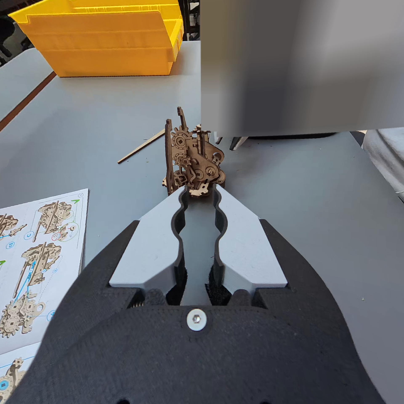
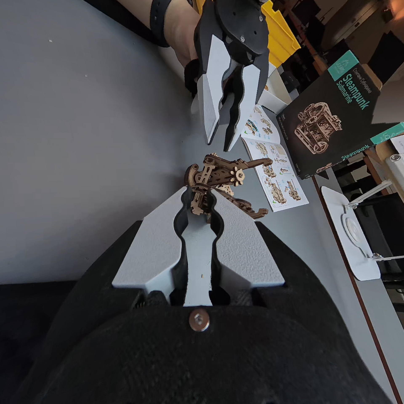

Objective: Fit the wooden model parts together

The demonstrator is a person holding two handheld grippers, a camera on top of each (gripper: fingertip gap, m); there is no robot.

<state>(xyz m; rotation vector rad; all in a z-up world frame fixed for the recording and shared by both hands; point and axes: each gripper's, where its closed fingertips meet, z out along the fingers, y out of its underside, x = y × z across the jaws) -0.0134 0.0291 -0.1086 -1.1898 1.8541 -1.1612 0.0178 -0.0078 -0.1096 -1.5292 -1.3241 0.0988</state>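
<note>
Right gripper (image 2: 199, 193): clamped on the near end of the wooden model (image 2: 220, 177), fingertips pinching a pale notched piece, and it's got a firm bite.
Left gripper (image 2: 218, 146): seen from the right wrist view it hangs just above the model, jaws parted and nothing between them; a bare wrist with a black strap (image 2: 158, 21) sits behind it.
Wooden model: a cluster of gears and plates (image 1: 194, 159), right at the left gripper's tips (image 1: 199, 192) over the grey table (image 1: 87, 131).
Loose stick (image 1: 142, 146): a thin wooden strip lying flat, just left of the model.
Instruction sheet (image 1: 41, 251): open on the table, printed diagrams with arrows and numbered circles; its writing stays unquoted.
Box (image 2: 332, 118): black with teal lettering and a picture of a model, propped at the table's edge.
Yellow bin (image 1: 98, 37): at the far end, well apart from the action.
</note>
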